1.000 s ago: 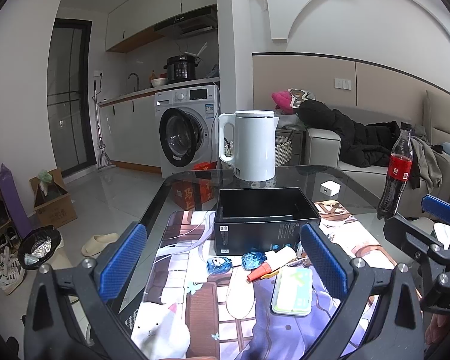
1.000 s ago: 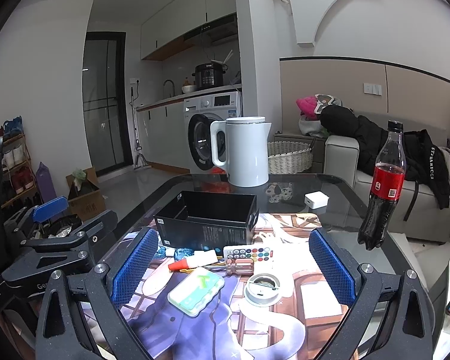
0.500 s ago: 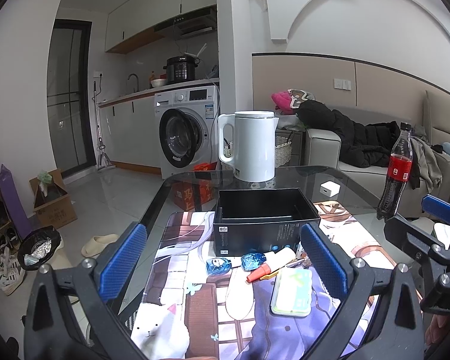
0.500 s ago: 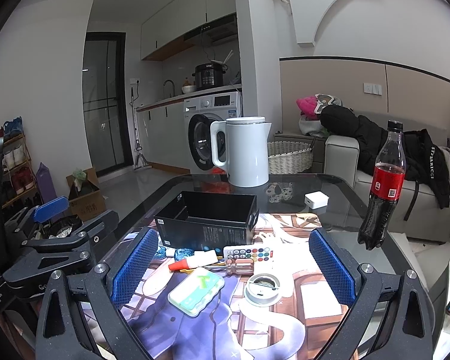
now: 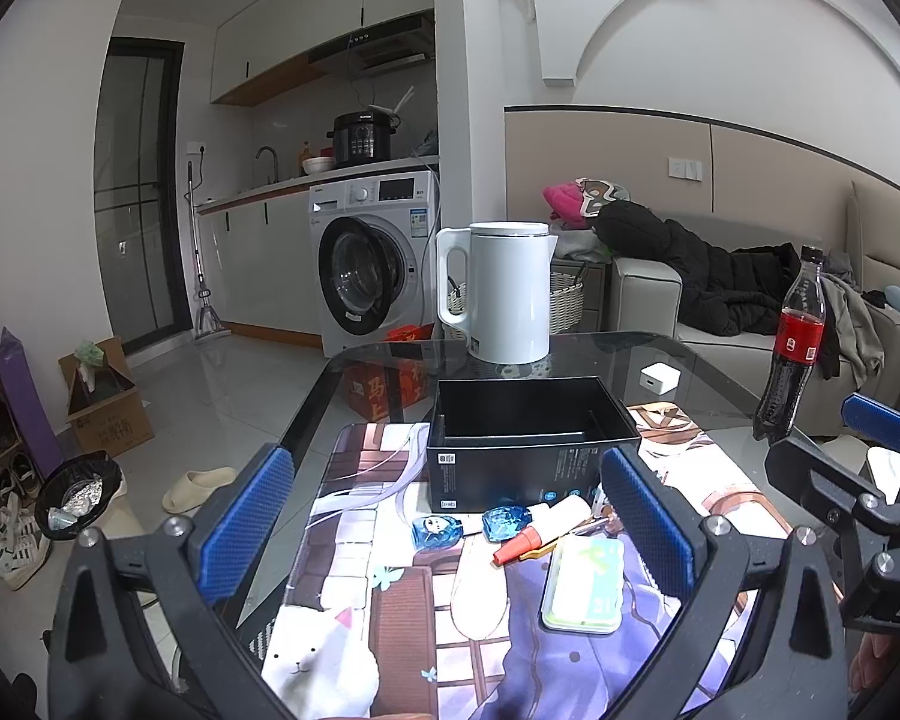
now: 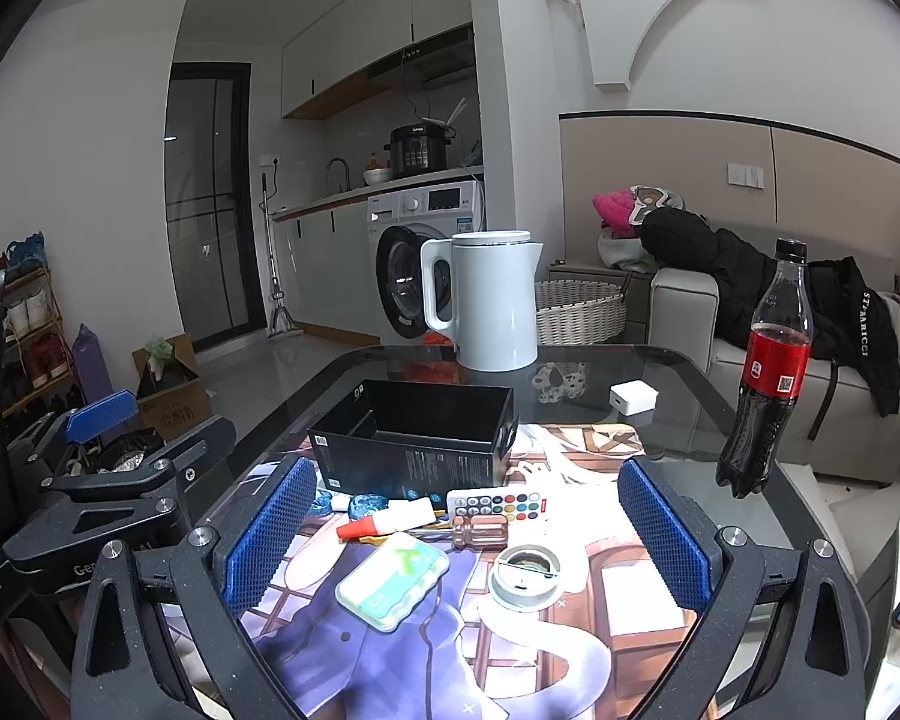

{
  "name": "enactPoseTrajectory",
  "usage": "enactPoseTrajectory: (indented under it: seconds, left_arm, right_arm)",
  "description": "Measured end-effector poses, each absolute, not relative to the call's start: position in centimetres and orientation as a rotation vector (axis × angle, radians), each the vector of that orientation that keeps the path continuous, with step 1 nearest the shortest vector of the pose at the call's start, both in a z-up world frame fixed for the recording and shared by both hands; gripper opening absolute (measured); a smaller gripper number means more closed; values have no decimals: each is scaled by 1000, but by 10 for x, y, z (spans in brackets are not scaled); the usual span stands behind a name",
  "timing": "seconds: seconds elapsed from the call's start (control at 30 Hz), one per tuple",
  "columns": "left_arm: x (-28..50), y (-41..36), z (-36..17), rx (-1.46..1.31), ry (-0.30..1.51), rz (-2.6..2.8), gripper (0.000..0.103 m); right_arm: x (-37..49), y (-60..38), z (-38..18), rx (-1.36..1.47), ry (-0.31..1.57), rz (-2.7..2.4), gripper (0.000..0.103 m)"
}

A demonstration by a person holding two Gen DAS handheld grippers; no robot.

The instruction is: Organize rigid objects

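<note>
Right wrist view: right gripper (image 6: 465, 546) hangs with fingers spread, empty, and left gripper (image 5: 447, 531) is likewise wide. Nothing's picked yet. Small items lie mid-frame before the empty black box (image 6: 417, 441); next, I reckon, close on the green case (image 6: 393, 579).

Small clutter (image 6: 432, 531) before empty black box (image 6: 417, 441)

Not much legible from where my fingers sit. Far off past my right fingertips, the black jacket (image 6: 858, 306) on the sofa has white lettering down it that looks like "ST?ARICCI". My left gripper (image 6: 90, 480) shows "Ge..." on its body, and my right gripper (image 5: 888, 516) shows "DA...". The print on the black box (image 6: 414, 450) and the cola bottle (image 6: 771, 372) label is too small to read.
</note>
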State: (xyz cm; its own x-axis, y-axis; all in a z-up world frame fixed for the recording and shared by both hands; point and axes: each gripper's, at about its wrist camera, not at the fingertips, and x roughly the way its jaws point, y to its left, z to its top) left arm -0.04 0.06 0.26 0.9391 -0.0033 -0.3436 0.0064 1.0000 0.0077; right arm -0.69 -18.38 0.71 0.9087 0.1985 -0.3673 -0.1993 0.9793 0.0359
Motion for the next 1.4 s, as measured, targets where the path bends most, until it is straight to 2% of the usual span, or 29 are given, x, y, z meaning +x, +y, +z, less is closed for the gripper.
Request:
enactPoseTrajectory:
  seconds: [0.83, 1.2, 1.4]
  left_arm:
    - [4, 1, 6, -12, 371, -28, 103]
    - [10, 1, 24, -30, 365, -64, 103]
    - [38, 7, 37, -55, 474, -71, 103]
  right_arm:
    - [-8, -185, 8, -3, 372, 219, 102]
    - [-8, -191, 38, -19, 260, 229, 102]
    - [14, -196, 63, -28, 212, 236, 102]
